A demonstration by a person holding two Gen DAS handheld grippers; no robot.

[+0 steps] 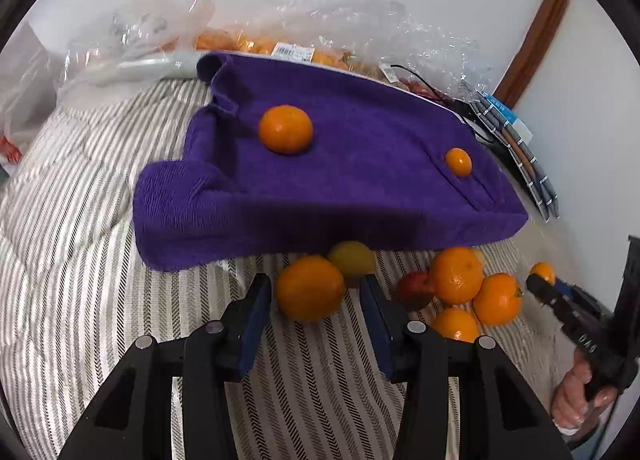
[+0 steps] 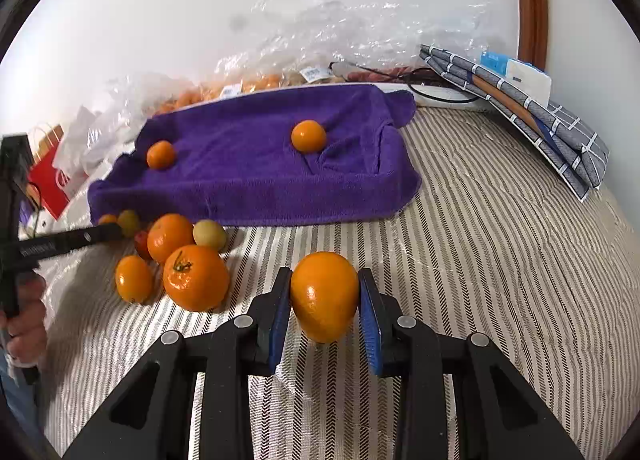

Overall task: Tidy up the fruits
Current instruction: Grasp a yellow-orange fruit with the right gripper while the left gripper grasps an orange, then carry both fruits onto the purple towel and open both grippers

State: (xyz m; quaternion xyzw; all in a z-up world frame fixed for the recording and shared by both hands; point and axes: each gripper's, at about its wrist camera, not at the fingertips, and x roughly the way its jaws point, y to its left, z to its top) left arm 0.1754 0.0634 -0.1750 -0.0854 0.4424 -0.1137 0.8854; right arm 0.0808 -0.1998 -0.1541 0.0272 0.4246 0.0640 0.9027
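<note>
The right gripper (image 2: pixel 325 302) closes its blue pads on a smooth, egg-shaped orange (image 2: pixel 324 296), probably to carry it to the fluffy purple towel (image 2: pixel 256 180) at 11 o'clock, where two small round fruits (image 2: pixel 308 135) already lie. The left gripper (image 1: pixel 316 300) stands partly open around another glossy orange (image 1: pixel 310 287) without touching it, on the striped woven bedcover (image 1: pixel 80 220)
</note>
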